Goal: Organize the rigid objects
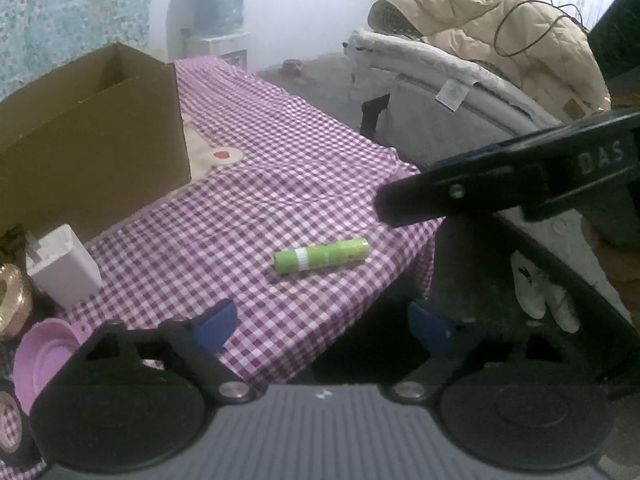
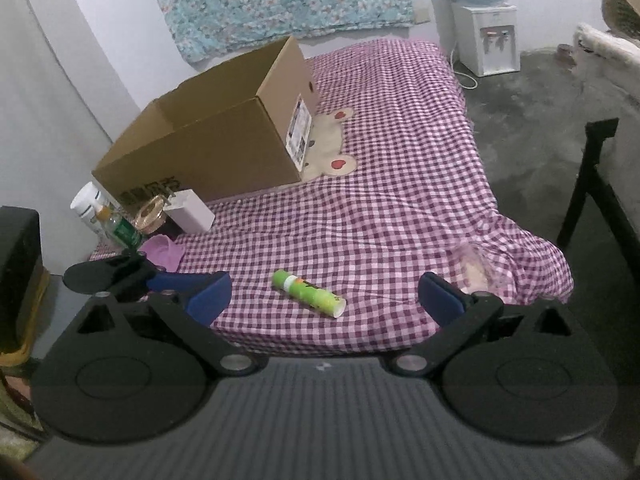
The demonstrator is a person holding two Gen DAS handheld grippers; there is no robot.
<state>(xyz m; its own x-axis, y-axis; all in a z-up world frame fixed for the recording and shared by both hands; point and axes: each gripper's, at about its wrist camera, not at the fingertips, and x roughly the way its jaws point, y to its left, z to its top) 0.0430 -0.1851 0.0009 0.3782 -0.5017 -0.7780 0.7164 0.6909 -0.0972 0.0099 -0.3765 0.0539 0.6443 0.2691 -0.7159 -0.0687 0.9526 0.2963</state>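
Your right gripper [image 2: 324,300] hangs with jaws wide and empty over the near edge of the bed [image 2: 400,208]; your left gripper [image 1: 326,324] is likewise spread, gripping nothing. Between both pairs of jaws lies the green tube [image 2: 308,293] on the checked cover, well apart from the open cardboard box [image 2: 224,140].

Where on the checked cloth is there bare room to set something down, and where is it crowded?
Free: the wide checked cloth right of the cardboard box, out to the bed's edge, and the strip between the box and the green tube. Crowded: the near-left corner, where the white block, bottles, gold item and pink bowl cluster.
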